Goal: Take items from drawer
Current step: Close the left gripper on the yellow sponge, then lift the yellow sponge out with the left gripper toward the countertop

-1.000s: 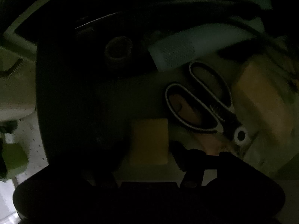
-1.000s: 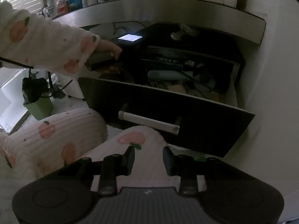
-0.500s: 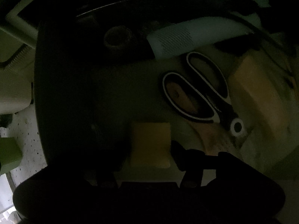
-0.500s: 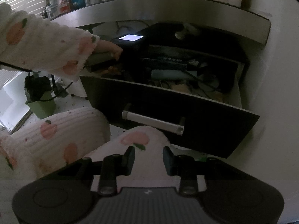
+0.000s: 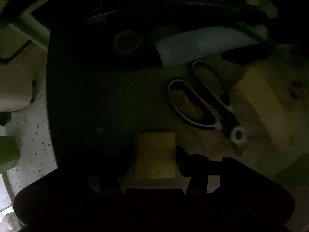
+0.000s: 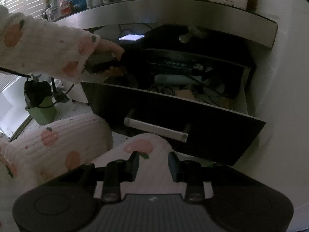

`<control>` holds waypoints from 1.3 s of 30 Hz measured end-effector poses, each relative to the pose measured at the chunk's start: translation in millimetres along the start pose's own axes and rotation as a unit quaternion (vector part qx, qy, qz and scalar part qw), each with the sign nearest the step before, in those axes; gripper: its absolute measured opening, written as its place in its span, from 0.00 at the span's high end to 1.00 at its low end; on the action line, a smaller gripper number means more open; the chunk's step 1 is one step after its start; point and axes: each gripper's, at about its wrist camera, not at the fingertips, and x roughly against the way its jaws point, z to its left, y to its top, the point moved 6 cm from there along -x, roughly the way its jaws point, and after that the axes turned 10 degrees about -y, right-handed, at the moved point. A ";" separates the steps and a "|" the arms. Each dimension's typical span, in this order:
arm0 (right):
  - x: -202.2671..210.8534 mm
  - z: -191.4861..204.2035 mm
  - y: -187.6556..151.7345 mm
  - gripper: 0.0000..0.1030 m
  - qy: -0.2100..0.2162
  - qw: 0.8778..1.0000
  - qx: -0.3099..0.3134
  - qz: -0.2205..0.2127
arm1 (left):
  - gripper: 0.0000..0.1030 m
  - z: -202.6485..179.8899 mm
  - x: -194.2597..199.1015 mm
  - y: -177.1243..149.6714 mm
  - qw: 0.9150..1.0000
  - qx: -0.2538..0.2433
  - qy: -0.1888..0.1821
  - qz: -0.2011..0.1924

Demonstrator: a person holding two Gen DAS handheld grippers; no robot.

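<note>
A dark drawer [image 6: 173, 116] stands pulled out under a steel-edged counter [image 6: 173, 17], above a pale speckled floor [image 6: 77, 108] with a green bin [image 6: 41, 112]. The left gripper [image 5: 154, 152], down inside the dim drawer, is closed on a yellow block [image 5: 154, 154]. The right gripper [image 6: 153, 164] hangs outside with its jaws apart, holding nothing. Scissors [image 5: 202, 100] with black, white-edged handles lie beside a pale ribbed cylinder [image 5: 202, 46].
</note>
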 end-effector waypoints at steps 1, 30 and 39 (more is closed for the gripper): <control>0.3 0.5 0.5 0.68 0.000 1.000 0.000 -0.002 | 0.54 -4.3 6.1 -0.7 1.000 -0.003 -0.002 -0.004; 23.5 20.0 34.0 0.68 0.012 0.997 0.042 -0.071 | 0.54 3.3 174.3 -84.1 0.981 -0.125 -0.099 -0.110; 26.0 31.2 47.1 0.68 0.020 0.994 0.051 -0.099 | 0.54 21.5 258.9 -46.2 0.978 -0.074 -0.078 -0.178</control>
